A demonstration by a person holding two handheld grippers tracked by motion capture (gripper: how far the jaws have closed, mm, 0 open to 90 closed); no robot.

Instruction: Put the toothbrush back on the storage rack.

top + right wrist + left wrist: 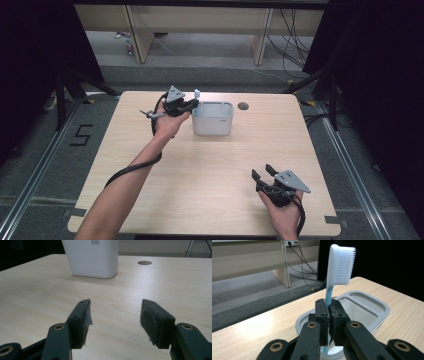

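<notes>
- A square light-wood table (210, 165) with rounded corners is seen from above in the high view, standing on a grey floor; a small round hole (243, 106) is cut into its far edge.
- A white, rounded-rectangular plastic holder (213, 120) is placed on the far half of the table, just left of that hole. In the left gripper view its top is shown to be divided into compartments, and in the right gripper view small lettering is seen near its upper rim (95, 242).
- The left hand-held gripper (192, 104) is held just beside the holder's left edge, at the far left of the table. Its black jaws are closed tightly on the handle of the toothbrush, as is shown in the left gripper view (328, 315).
- The right hand-held gripper (263, 173) is held low over the near right part of the table, well apart from the holder. Its jaws are spread wide with nothing between them; only bare table top is seen in the gap in the right gripper view (115, 312).
- A toothbrush with a pale blue handle and a white bristled head (337, 265) is held upright in the left hand-held gripper. Its head rises above the jaws, while its lower end reaches down into the holder's nearest opening. Whether that end touches the holder cannot be told.
</notes>
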